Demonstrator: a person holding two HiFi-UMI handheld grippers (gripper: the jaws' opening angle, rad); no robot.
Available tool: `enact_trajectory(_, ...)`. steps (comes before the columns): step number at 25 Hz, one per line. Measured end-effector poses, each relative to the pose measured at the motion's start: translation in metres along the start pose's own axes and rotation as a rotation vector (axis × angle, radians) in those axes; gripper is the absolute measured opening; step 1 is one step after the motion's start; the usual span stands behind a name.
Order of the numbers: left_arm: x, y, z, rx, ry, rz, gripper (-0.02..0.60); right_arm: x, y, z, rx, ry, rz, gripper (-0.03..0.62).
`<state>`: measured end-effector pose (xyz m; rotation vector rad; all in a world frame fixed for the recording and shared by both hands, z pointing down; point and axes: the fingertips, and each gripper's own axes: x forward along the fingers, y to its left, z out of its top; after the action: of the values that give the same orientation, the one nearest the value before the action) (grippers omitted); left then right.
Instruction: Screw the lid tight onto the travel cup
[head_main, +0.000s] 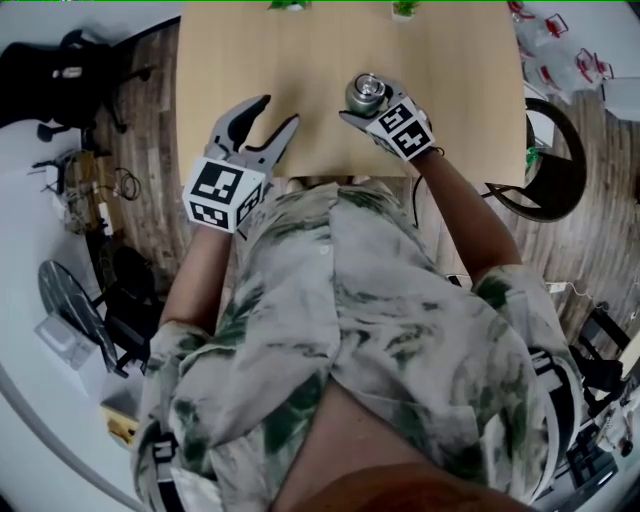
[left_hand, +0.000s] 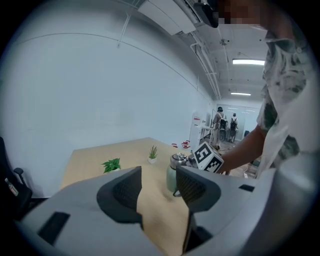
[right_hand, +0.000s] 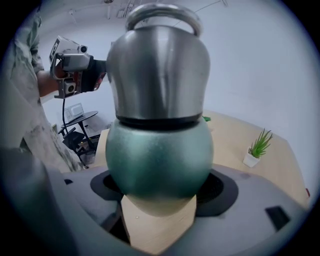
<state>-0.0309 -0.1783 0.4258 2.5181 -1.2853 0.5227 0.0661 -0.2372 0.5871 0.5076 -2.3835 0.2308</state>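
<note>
The travel cup (head_main: 366, 92) has a round green body (right_hand: 160, 155) and a steel lid (right_hand: 157, 75) with a ring handle on top. My right gripper (head_main: 372, 108) is shut on the green body, and the cup hangs a little above the wooden table (head_main: 320, 60). In the right gripper view the cup fills the gap between the pads. My left gripper (head_main: 278, 112) stands open and empty to the cup's left, near the table's front edge. In the left gripper view the cup (left_hand: 174, 175) shows just beyond the open left gripper (left_hand: 159, 187), with the right gripper's marker cube (left_hand: 207, 156) beside it.
Two small potted plants (head_main: 287, 5) (head_main: 405, 8) stand at the table's far edge. A dark round chair (head_main: 550, 160) is at the right of the table. An office chair (head_main: 70, 70) and cables lie on the floor at the left.
</note>
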Motion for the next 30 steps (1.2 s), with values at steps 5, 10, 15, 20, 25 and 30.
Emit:
enact_trajectory(5,-0.004,0.000,0.016,0.018,-0.033,-0.039,0.211,-0.026,0.012,0.031,0.022,-0.006,0.005,0.394)
enact_trajectory(10,-0.002,-0.006,0.034,0.048,-0.063,-0.084,0.216,-0.042,0.023,0.056,0.048,-0.005,0.007,0.394)
enact_trajectory(15,0.001,-0.015,0.050,0.060,-0.087,-0.137,0.221,-0.052,0.033,0.080,0.041,-0.018,0.019,0.394)
enact_trajectory(20,-0.001,-0.021,0.075,0.094,-0.117,-0.182,0.224,-0.065,0.036,0.103,0.034,-0.026,0.027,0.394)
enact_trajectory(25,-0.006,-0.026,0.094,0.113,-0.143,-0.224,0.225,-0.074,0.039,0.120,0.032,-0.024,0.030,0.393)
enact_trajectory(30,-0.008,-0.031,0.103,0.131,-0.152,-0.256,0.228,-0.073,0.049,0.131,0.013,-0.007,0.045,0.394)
